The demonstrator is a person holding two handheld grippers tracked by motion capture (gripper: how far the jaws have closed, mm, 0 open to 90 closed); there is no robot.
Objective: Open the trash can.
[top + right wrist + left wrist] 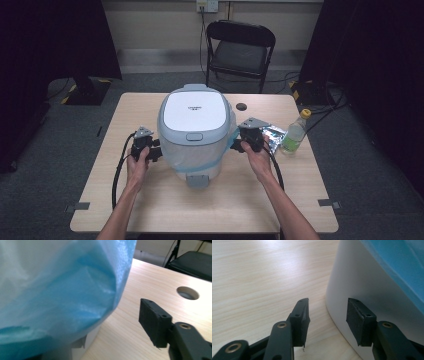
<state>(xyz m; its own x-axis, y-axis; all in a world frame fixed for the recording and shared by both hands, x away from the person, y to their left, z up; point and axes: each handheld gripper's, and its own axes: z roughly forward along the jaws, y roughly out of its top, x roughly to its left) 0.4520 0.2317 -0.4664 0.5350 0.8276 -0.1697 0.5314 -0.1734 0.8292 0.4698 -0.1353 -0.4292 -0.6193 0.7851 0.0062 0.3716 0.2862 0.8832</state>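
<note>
A white pedal bin point(194, 131) with its lid shut stands in the middle of the wooden table point(150, 200), its grey pedal point(198, 181) facing me. A blue bag point(62, 295) hangs out from under the lid over the bin's sides. My left gripper point(156, 150) is at the bin's left side. It is open, and in the left gripper view its point(327, 315) right jaw lies close against the white bin wall point(367, 282). My right gripper point(239, 145) is at the bin's right side, open. One finger point(153, 322) shows beside the bag, and the other is hidden behind the plastic.
A clear bottle point(294, 134) with a yellow cap and a foil packet point(272, 137) lie just right of my right hand. A cable hole point(187, 292) is in the tabletop behind the bin. A black folding chair point(239, 47) stands beyond the table.
</note>
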